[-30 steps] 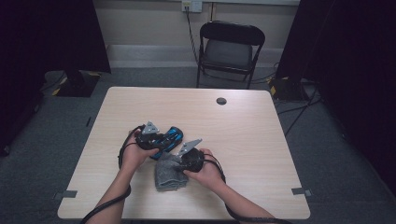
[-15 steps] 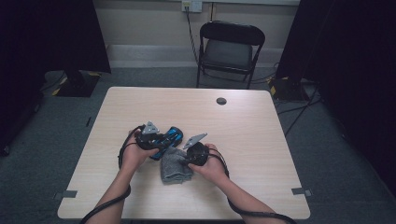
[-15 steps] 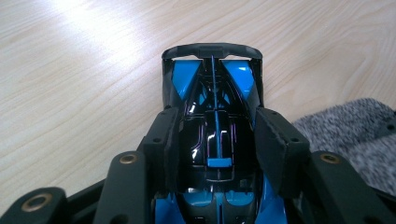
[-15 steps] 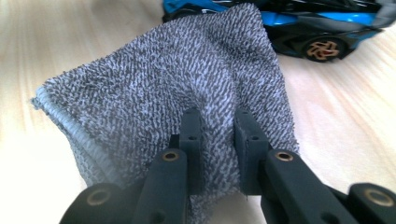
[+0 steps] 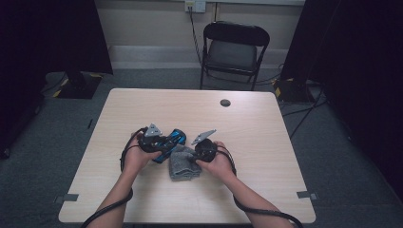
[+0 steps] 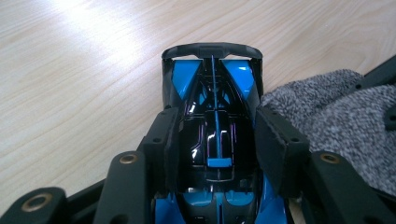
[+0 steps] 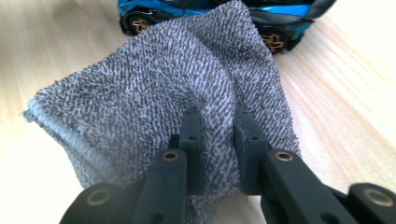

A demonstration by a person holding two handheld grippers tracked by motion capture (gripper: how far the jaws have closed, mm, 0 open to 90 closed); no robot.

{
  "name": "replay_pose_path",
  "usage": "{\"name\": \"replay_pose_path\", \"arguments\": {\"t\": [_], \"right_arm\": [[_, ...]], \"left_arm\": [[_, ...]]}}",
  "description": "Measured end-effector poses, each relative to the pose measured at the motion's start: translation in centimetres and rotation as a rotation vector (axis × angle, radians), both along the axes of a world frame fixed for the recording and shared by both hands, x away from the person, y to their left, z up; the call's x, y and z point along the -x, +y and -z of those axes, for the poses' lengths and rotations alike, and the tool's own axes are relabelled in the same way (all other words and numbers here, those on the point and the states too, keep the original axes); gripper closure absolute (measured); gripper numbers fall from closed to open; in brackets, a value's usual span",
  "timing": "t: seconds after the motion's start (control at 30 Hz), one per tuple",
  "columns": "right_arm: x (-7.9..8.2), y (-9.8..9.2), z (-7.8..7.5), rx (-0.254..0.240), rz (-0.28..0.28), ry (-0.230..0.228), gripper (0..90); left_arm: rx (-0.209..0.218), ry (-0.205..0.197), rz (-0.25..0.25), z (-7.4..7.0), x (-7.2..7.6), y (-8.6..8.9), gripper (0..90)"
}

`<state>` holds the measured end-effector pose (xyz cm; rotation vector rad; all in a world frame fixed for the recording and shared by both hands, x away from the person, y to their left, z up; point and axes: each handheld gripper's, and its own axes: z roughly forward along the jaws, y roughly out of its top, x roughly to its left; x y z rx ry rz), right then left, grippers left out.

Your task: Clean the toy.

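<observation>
On the table (image 5: 142, 109), the toy car (image 6: 212, 116) — blue and black — sits between the jaws of the left gripper (image 6: 212, 149), whose pads press against its two sides partway closed. Just beside the car lies the grey cloth (image 7: 163, 88), touching it along one edge. The right gripper (image 7: 219, 140) has a fold of that cloth pinched between its nearly closed jaws — the cloth's far end lies up against the car's side. In the high view, car (image 5: 172, 140) and cloth (image 5: 183, 163) rest near the table's front middle.
</observation>
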<state>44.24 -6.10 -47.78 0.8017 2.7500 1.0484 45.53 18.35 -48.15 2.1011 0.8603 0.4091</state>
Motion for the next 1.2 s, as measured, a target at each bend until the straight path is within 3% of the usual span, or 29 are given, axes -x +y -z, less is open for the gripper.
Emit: {"name": "replay_pose_path", "arguments": {"t": [0.67, 1.2], "right_arm": [[-1.9, -1.6, -0.1, 0.009, 0.081, 0.005, 76.4], [-2.6, -2.0, -0.3, 0.041, 0.101, -0.013, 76.5]], "left_arm": [[0.008, 0.001, 0.0, 0.1, 0.0, 0.0, 51.7], [0.009, -0.001, 0.0, 0.1, 0.0, 0.0, 51.7]]}}
